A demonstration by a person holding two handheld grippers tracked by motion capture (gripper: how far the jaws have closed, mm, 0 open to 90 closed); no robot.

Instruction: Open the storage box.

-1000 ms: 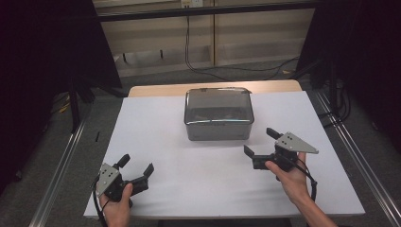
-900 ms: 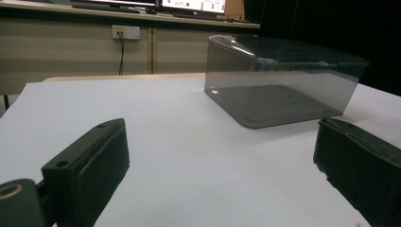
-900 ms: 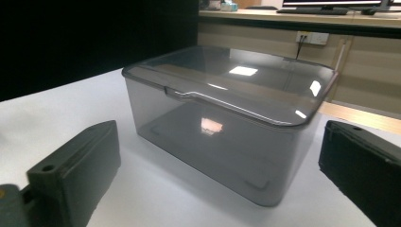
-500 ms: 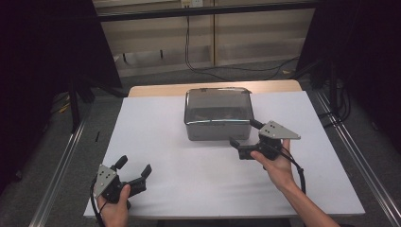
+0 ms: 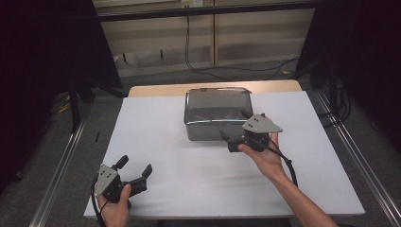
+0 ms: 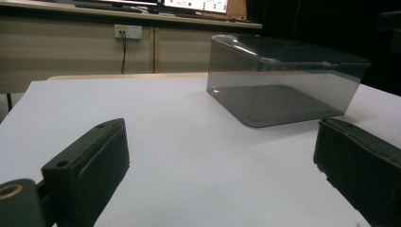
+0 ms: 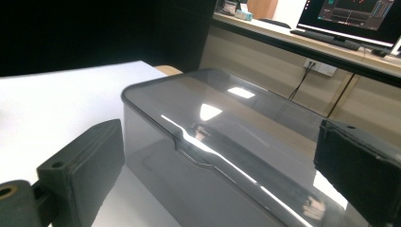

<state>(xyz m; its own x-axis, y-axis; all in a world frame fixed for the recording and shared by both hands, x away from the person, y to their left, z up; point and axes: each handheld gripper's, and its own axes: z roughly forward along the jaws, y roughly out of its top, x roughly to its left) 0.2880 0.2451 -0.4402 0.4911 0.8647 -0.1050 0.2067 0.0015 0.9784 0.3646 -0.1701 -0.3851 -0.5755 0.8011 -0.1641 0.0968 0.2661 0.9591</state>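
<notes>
A smoky clear plastic box [image 5: 217, 112] with a closed lid stands at the middle back of the white table [image 5: 165, 142]. My right gripper [image 5: 235, 127] hovers open at the box's front right corner, its jaws wide apart and facing the box; the lid [image 7: 222, 123] spreads out close ahead between them in the right gripper view. My left gripper [image 5: 136, 167] rests open near the table's front left, far from the box, which appears ahead and to the right as the box [image 6: 283, 80] in the left gripper view. Nothing is held in either.
The white sheet covers a wooden tabletop [image 5: 156, 89] whose back edge shows. Metal rails [image 5: 61, 165] run along both sides of the table. A wall with cables and a power socket [image 6: 127, 31] lies beyond; monitors [image 7: 359, 14] sit on a far counter.
My right gripper has moved left and forward from the table's right side up to the box's front right corner. The left gripper has barely shifted.
</notes>
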